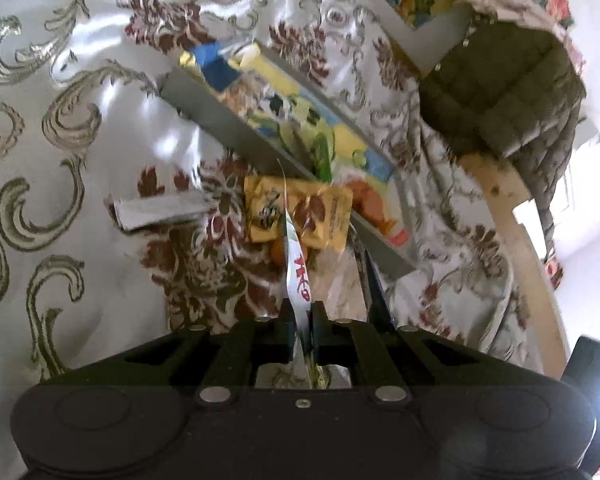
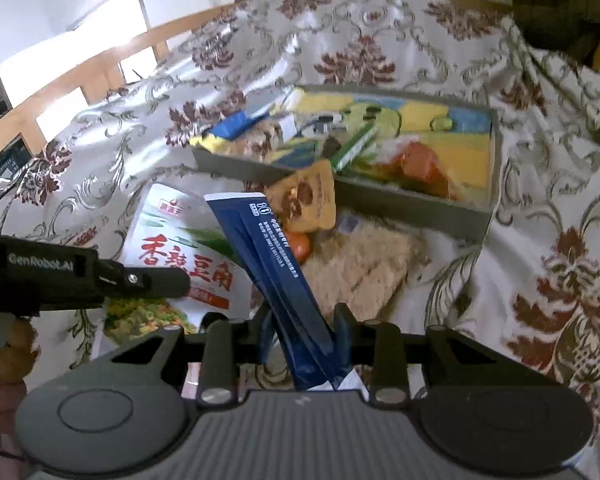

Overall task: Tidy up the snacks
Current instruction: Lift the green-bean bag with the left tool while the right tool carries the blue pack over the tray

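Note:
My left gripper [image 1: 302,316] is shut on the edge of a white snack bag with red characters [image 1: 298,280], held above the patterned cloth; the same bag shows in the right wrist view [image 2: 180,248]. My right gripper [image 2: 302,320] is shut on a dark blue packet [image 2: 268,256] that sticks up and to the left. A grey box [image 2: 412,204] holding several colourful snack packs lies ahead; it also shows in the left wrist view [image 1: 220,120]. An orange-yellow packet [image 1: 300,212] leans at the box's near wall, also in the right wrist view [image 2: 304,196].
A clear pack of pale crackers [image 2: 364,264] lies on the cloth before the box. A small grey strip [image 1: 160,210] lies left of the orange packet. A dark quilted jacket [image 1: 508,88] hangs over a wooden chair [image 1: 512,232] at the right.

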Motion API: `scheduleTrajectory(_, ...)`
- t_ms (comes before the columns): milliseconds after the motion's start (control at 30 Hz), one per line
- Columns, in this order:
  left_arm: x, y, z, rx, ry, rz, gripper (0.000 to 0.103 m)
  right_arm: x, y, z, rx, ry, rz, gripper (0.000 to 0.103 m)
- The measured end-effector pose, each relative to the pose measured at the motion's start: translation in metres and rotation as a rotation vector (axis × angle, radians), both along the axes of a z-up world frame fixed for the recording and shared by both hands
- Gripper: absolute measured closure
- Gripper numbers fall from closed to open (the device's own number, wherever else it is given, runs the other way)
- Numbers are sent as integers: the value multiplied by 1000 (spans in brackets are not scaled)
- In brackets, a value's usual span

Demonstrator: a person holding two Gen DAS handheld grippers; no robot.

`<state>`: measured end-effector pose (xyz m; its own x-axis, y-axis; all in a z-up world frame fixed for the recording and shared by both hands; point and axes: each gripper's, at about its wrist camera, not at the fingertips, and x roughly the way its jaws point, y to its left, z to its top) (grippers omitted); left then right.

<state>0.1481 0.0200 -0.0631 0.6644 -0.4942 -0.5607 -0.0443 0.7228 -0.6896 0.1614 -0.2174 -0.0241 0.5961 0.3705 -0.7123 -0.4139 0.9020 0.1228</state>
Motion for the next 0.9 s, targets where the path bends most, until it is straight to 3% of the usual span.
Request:
scheduleTrajectory(367, 23, 8, 35, -13, -125, 59, 95, 2, -1, 17, -6, -198, -70, 68)
scheduleTrajectory(667, 98, -2, 62, 47, -205, 44, 95, 47, 3, 22, -29, -299, -151, 68)
scheduleTrajectory(900, 150, 16, 44, -16, -225, 106, 95, 93, 11, 19, -59, -339, -196, 68)
